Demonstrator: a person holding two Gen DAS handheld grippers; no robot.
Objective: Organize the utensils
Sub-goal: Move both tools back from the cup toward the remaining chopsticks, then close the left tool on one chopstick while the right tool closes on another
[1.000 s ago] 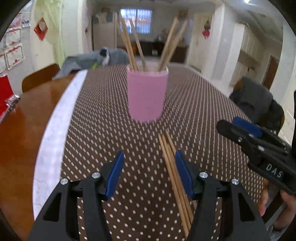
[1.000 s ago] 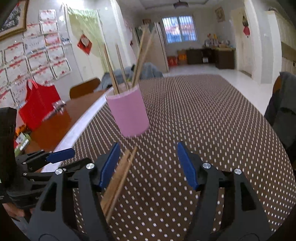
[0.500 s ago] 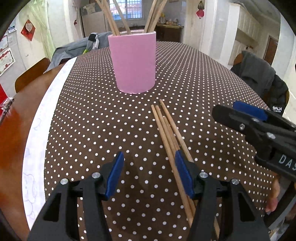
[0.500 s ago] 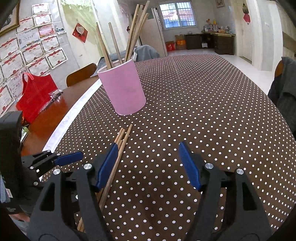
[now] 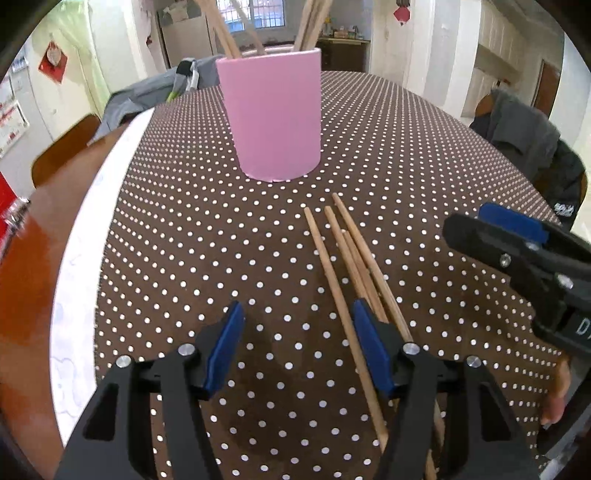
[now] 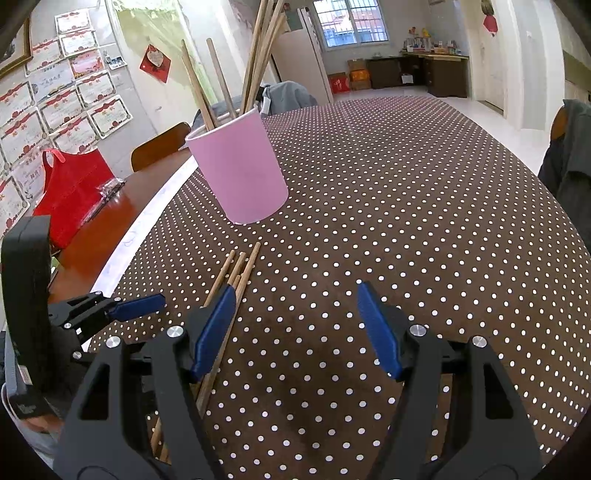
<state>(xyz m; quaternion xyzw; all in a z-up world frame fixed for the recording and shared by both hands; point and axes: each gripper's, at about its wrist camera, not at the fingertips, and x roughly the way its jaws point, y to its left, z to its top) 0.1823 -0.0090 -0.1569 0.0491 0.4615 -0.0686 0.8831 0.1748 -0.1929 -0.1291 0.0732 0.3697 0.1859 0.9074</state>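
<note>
On the dotted bench (image 5: 424,155), a pink cup (image 5: 273,114) stood at twelve o'clock of loose chopsticks (image 5: 354,251); both grippers, left (image 5: 295,354) and right (image 6: 295,325), hung wide-jawed, empty. Best straddle one stick squarely first.

Bright, even daylight from barred rear window (image 6: 350,23); it's blown out w/ glare. Soft shadows on brown polka-dot tablecloth (image 5: 192,236). Strong fisheye bending, dark vignette at corners. Slight blur at edges; centre sharp.
</note>
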